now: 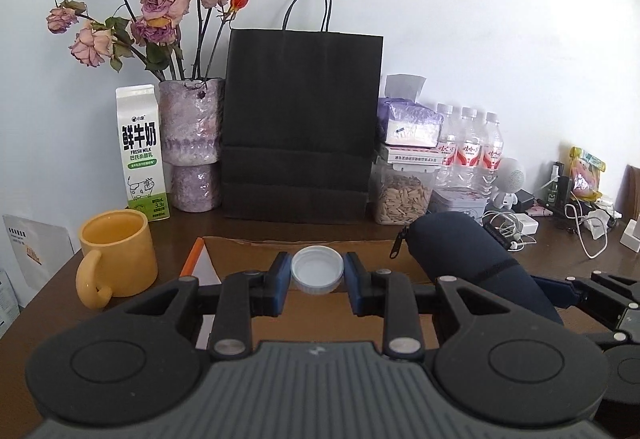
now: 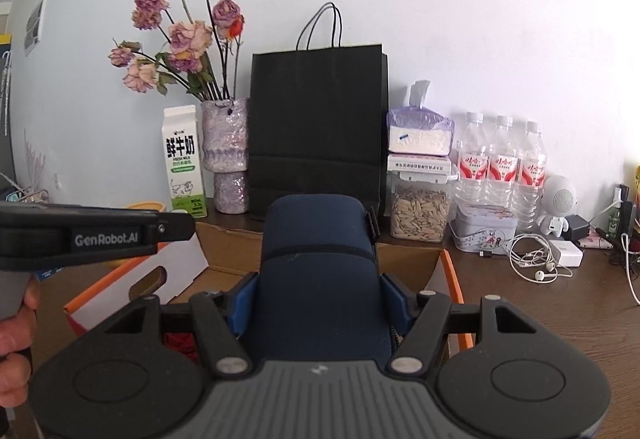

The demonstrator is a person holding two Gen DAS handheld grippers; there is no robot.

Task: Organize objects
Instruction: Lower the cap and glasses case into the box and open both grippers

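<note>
My left gripper (image 1: 317, 279) is shut on a white plastic bottle cap (image 1: 317, 273), held above an open cardboard box (image 1: 304, 247) with orange-edged flaps. My right gripper (image 2: 320, 303) is shut on a dark navy zippered pouch (image 2: 318, 259), held above the same box (image 2: 412, 259). The pouch also shows at the right in the left wrist view (image 1: 468, 259), with the right gripper's body behind it. The left gripper's body shows at the left in the right wrist view (image 2: 96, 235), with the person's hand below it.
On the dark wooden desk stand a yellow mug (image 1: 116, 255), a milk carton (image 1: 142, 155), a vase of dried roses (image 1: 192, 143), a black paper bag (image 1: 300, 123), a seed jar (image 1: 404, 195), tissues, three water bottles (image 2: 502, 159), a tin (image 2: 486, 231), earphones and chargers.
</note>
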